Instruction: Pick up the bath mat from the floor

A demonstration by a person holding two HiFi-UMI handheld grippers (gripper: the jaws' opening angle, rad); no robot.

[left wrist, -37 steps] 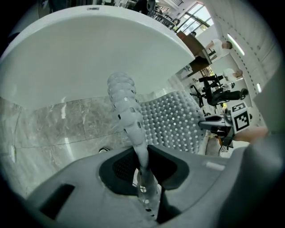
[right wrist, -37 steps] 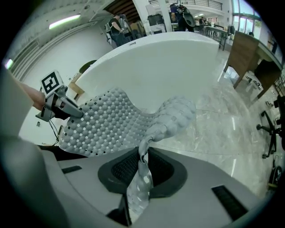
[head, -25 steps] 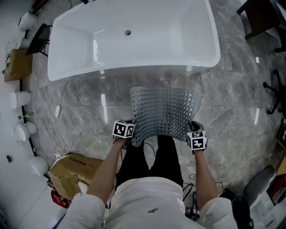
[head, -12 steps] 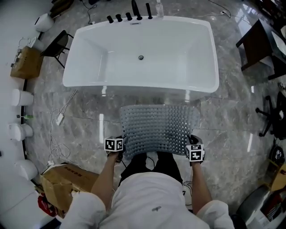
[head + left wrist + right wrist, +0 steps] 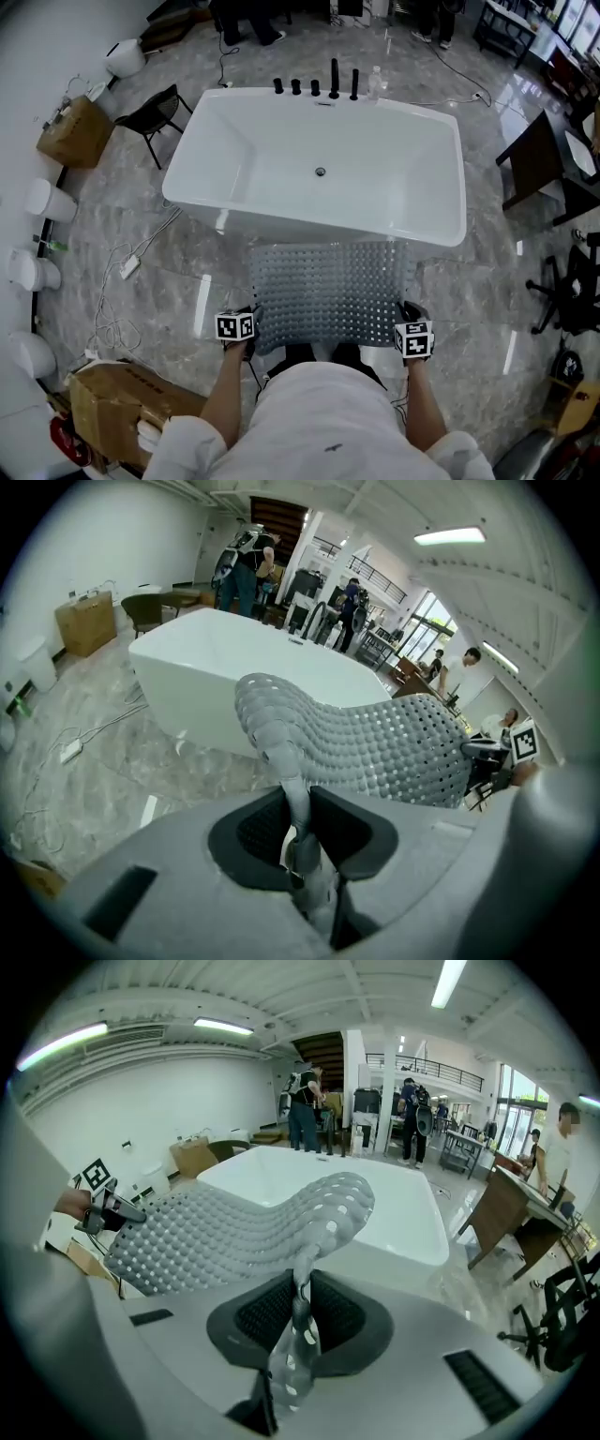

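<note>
The left gripper (image 5: 249,319) at 7 o'clock and right gripper (image 5: 407,317) at 5 o'clock each pinch 1 corner of the gray bath mat (image 5: 328,291), with the bathtub (image 5: 272,187) at 12 o'clock.

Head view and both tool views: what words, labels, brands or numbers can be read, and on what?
No text is readable in any view.
On the left tool and right tool: black-and-white square patterns, no letters.
On the cardboard box: no print legible.
On the bottle: label too small to read.

At six o'clock of the bathtub (image 5: 319,169), bath mat (image 5: 328,295); at seven, box (image 5: 112,417); at ten, chair (image 5: 157,111); at three, table (image 5: 530,155).
</note>
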